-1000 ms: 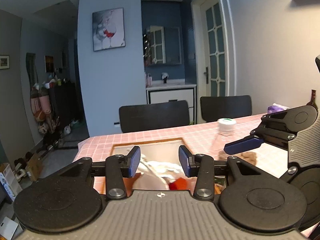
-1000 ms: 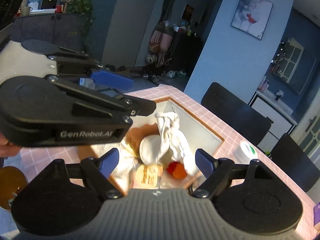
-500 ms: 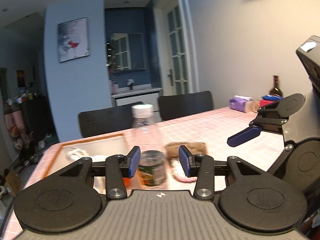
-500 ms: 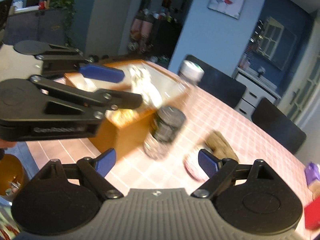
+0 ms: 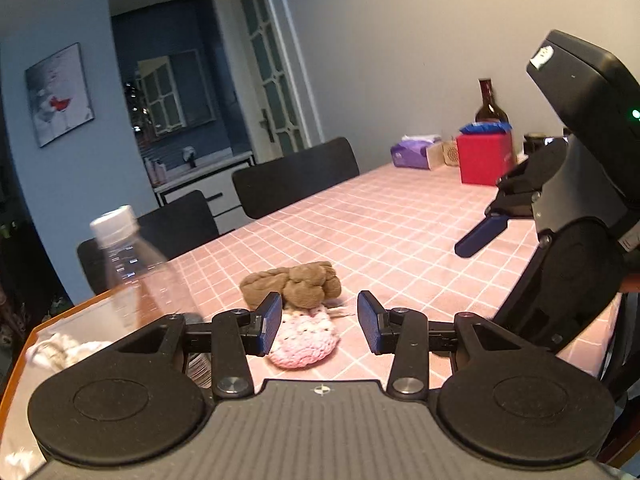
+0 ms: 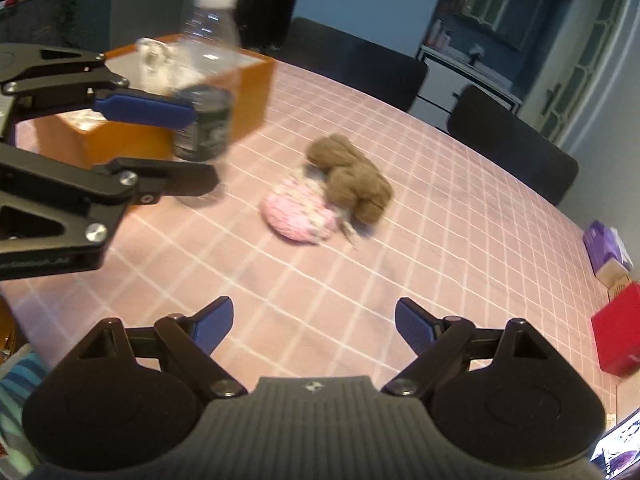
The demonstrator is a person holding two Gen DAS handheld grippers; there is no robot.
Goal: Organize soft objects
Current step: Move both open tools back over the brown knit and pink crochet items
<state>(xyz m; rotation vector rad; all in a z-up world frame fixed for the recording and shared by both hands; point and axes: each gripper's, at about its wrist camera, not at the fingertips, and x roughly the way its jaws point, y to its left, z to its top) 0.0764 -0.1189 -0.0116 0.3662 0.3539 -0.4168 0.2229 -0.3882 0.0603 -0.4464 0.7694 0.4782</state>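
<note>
An orange box stands near the tabletop's corner with pale soft things piled inside. A clear plastic bottle stands just beside it. Out on the checked cloth, a pink knitted piece lies touching a brown one. The left gripper hovers half-spread, holding nothing; the right gripper gapes wide, also holding nothing.

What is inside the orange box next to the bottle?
White crumpled cloth shows above the rim of the orange box. The bottle and the left gripper cover part of the opening, and the walls hide anything lower down.
</note>
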